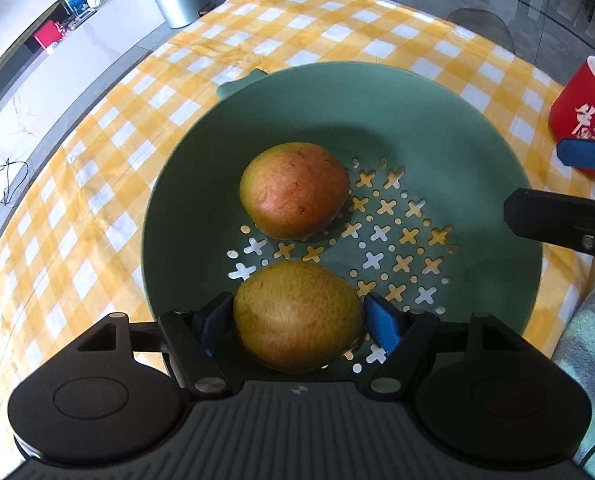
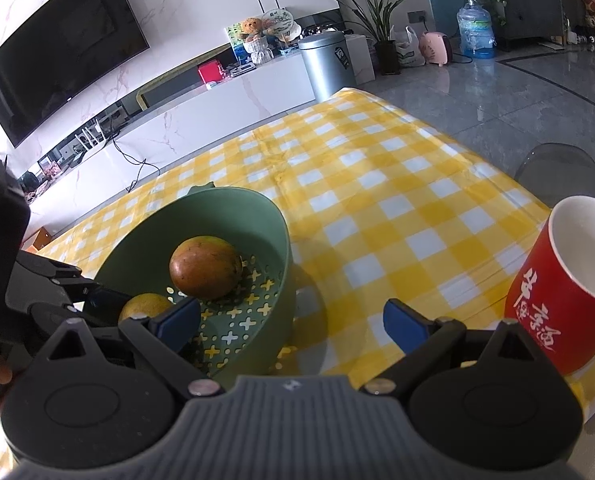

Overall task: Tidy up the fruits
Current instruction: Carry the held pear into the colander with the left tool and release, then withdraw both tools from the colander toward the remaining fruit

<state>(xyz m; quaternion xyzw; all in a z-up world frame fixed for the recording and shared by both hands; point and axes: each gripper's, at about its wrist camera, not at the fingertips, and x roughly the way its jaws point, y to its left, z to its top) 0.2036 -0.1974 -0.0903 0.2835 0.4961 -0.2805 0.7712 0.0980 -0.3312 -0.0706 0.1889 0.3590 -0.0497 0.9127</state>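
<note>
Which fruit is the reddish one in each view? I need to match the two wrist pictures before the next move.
Left wrist: reddish fruit lies centre frame in the green colander, beyond the yellower fruit that sits between the left gripper pads.
Right wrist: it lies left of centre, in the same colander.
Shared landmark: red cup, right edge in both views.
</note>
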